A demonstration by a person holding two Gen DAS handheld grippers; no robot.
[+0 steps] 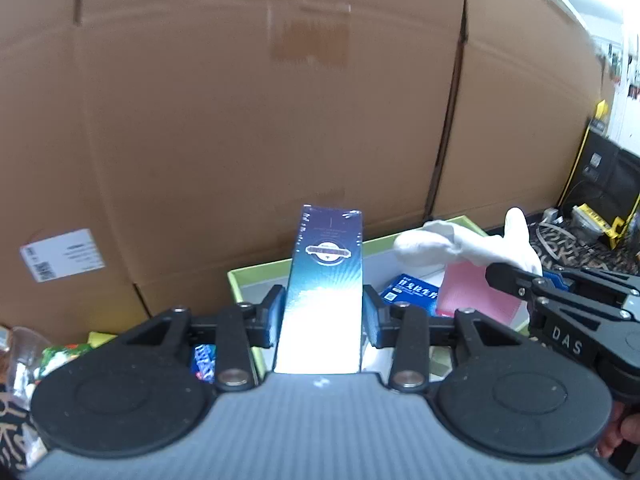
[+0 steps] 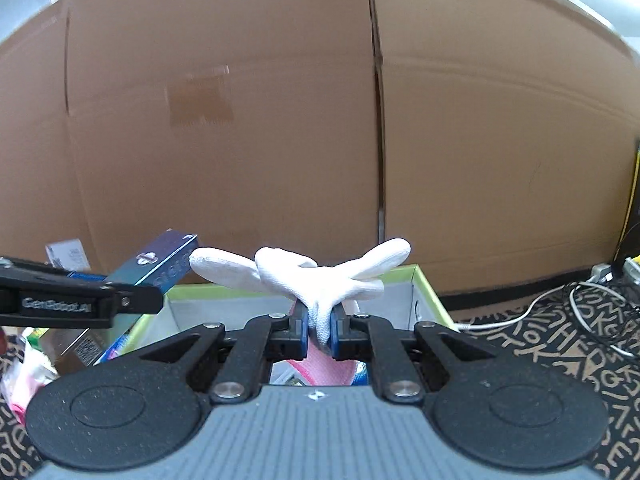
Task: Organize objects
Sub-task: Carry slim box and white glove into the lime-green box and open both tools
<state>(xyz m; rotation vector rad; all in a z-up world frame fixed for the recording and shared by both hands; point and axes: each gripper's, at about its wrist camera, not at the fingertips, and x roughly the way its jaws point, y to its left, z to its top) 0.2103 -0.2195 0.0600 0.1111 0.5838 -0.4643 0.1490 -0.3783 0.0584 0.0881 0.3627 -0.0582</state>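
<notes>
The dark blue box (image 1: 326, 276) stands between the pads of the left gripper (image 1: 325, 317), which are closed on its two long sides, so the box is held up in the air above the near left corner of the green tray (image 1: 236, 280). The white glove (image 2: 304, 276) is pinched in the almost closed jaws of the right gripper (image 2: 320, 330); its fingers spread out above the pads, and it hangs over the middle of the tray, near the back edge. Inside the tray lie a pink sheet (image 1: 476, 296) and a small blue pack (image 1: 408, 290), side by side under the glove. Behind the tray rises a wall of cardboard (image 1: 260, 120). Left of the tray, on the patterned cloth (image 2: 560, 344), lie some blurred packets (image 1: 60, 354). A white cable (image 2: 516, 318) runs on the cloth right of the tray.
</notes>
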